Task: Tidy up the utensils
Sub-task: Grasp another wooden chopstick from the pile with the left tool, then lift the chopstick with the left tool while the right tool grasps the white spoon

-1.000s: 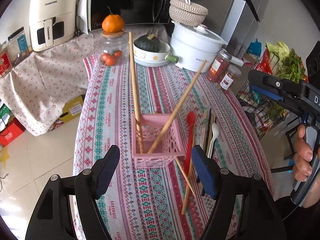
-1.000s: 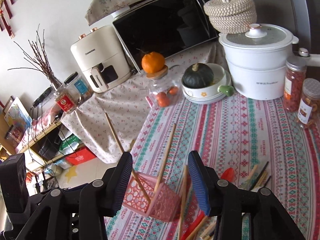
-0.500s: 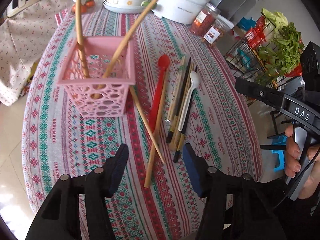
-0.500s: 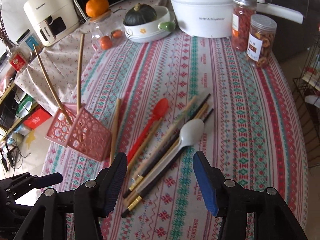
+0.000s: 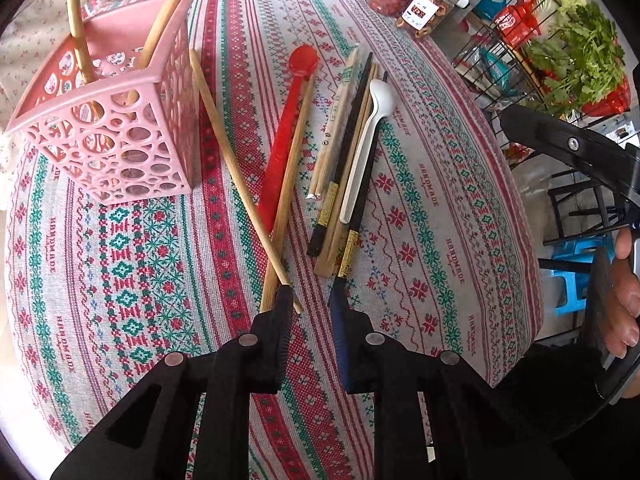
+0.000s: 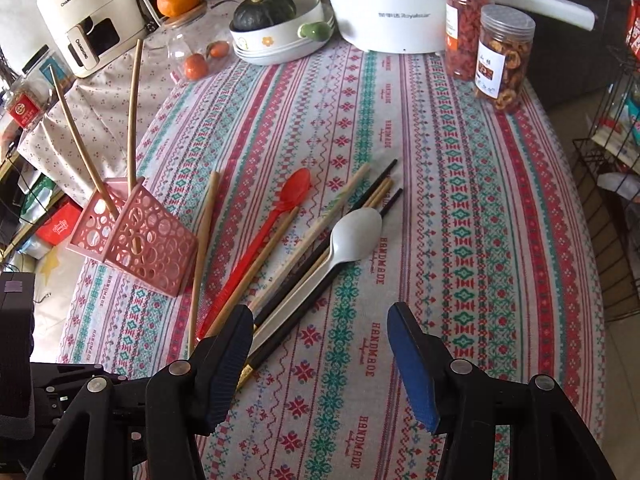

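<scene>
A pink basket [image 5: 120, 148] [image 6: 148, 244] stands at the table's left with two long bamboo chopsticks upright in it. Beside it on the striped cloth lie two crossed bamboo chopsticks [image 5: 236, 168], a red spoon [image 5: 288, 120] [image 6: 276, 216], black chopsticks [image 5: 347, 140] and a white spoon [image 5: 368, 136] [image 6: 352, 232]. My left gripper [image 5: 311, 296] hangs low over the near ends of the crossed chopsticks; its jaws are closing, one chopstick tip lies between them, and the pads do not press it. My right gripper [image 6: 320, 320] stands open above the near ends of the white spoon and black chopsticks.
At the table's far end stand two jars [image 6: 504, 56], a white pot [image 6: 384, 12], a bowl with a dark squash [image 6: 280, 28] and a glass jar [image 6: 196, 48]. A wire rack with greens [image 5: 560, 52] stands off the table's right edge. A hand holds the right gripper's handle [image 5: 624, 288].
Both grippers tipped down and sank toward the table. The left gripper came down to the near ends of the bamboo chopsticks and its jaws narrowed a lot. The right jaws widened slightly.
</scene>
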Tool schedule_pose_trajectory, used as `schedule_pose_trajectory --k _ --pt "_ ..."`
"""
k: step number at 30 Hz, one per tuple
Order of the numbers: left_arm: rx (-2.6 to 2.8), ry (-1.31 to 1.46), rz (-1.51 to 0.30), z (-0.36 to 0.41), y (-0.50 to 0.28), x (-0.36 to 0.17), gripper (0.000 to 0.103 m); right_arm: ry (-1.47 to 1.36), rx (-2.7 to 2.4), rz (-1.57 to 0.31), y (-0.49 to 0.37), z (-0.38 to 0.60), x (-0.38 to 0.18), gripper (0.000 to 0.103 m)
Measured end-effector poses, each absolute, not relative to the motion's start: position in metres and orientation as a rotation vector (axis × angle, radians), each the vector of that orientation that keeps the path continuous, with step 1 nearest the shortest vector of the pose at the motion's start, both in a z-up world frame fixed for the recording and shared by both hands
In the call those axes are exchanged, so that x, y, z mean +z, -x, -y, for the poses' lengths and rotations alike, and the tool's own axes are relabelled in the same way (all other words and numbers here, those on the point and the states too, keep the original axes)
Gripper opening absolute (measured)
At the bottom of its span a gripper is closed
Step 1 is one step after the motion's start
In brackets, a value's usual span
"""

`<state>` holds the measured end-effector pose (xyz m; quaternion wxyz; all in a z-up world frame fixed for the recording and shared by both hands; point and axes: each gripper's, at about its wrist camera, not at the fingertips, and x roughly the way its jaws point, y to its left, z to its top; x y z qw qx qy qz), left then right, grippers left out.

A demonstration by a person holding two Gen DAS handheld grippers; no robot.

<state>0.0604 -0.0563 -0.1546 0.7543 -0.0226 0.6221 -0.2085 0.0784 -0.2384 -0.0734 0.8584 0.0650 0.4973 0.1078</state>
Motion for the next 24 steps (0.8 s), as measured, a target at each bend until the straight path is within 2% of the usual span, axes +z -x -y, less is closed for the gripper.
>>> schedule_pose_trajectory --k 6,9,13,16,24 --pt "-0.427 0.02 -1.369 0.067 -0.066 -0.165 0.019 -0.133 0.227 -1.047 -0.077 0.239 -0.075 0.061" --pt "-0.41 0.007 -1.373 0.069 -0.069 -0.17 0.012 -0.132 0.226 -1.049 -0.077 0.239 -0.076 0.061" --pt "-0.396 -0.025 -1.344 0.072 -0.07 -0.168 0.008 -0.131 0.226 -1.052 -0.077 0.239 -0.077 0.061" --pt "-0.405 -0.066 -1.283 0.07 -0.066 -0.153 0.004 -0.13 0.227 -1.054 -0.077 0.239 -0.076 0.061" --pt "-0.42 -0.161 -1.0 0.07 -0.049 -0.086 0.004 -0.143 0.217 -1.045 -0.077 0.241 -0.073 0.061"
